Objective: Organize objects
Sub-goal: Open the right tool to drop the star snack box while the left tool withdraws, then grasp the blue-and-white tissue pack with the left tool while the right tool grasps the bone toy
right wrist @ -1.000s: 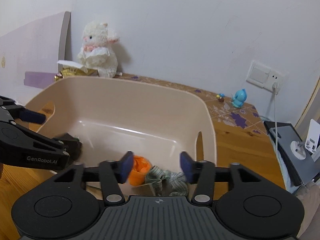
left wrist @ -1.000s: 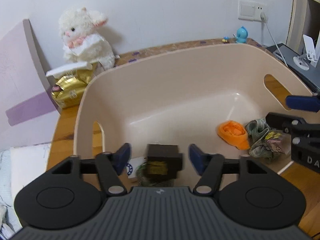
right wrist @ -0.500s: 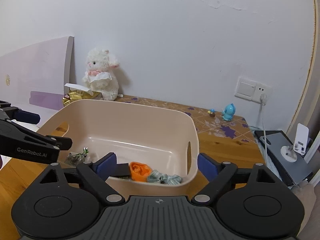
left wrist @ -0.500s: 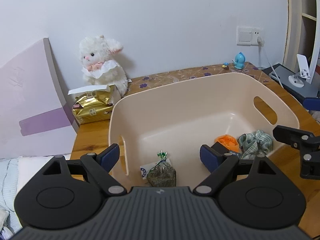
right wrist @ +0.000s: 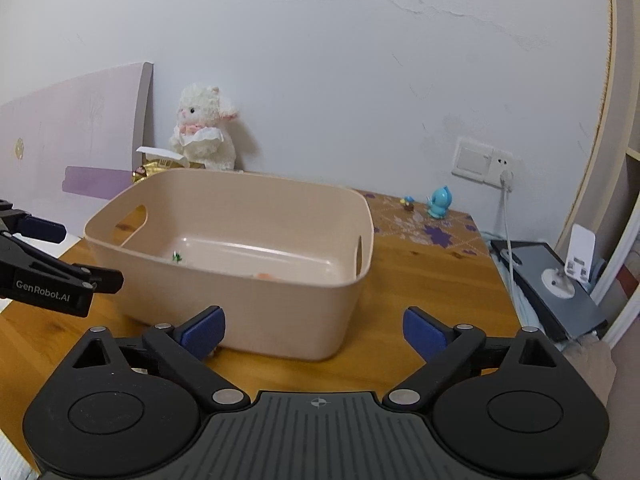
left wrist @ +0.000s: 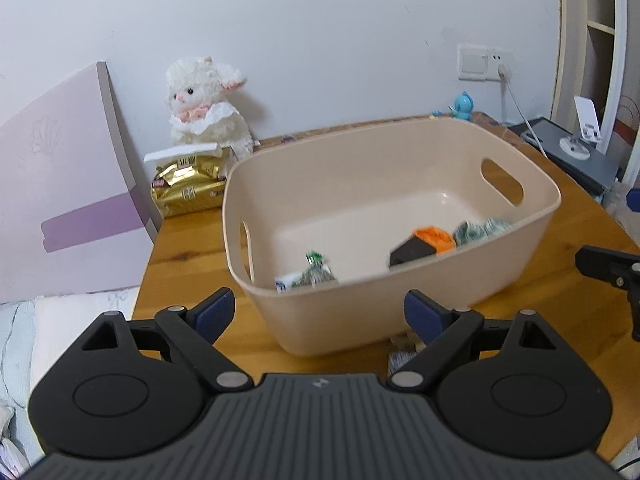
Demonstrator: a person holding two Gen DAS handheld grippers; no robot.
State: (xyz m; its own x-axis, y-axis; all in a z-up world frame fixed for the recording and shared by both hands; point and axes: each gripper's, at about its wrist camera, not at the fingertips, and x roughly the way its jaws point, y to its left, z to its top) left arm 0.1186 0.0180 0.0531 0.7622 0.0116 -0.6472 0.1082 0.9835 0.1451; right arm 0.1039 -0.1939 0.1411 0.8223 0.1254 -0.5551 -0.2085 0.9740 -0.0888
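A beige plastic bin stands on the wooden table; it also shows in the right wrist view. Inside lie a black box, an orange object, a green checked cloth and a clear packet with a green tie. My left gripper is open and empty, held in front of the bin's near wall. My right gripper is open and empty, also in front of the bin. A small packet lies on the table under the left gripper's right finger.
A white plush lamb and a gold packet sit at the back left beside a pale purple board. A blue toy figure stands at the back right. A grey device with a white stand lies right of the table.
Both grippers pulled back and up out of the bin and opened wider. The black box left my left gripper and now lies in the bin by the orange object.
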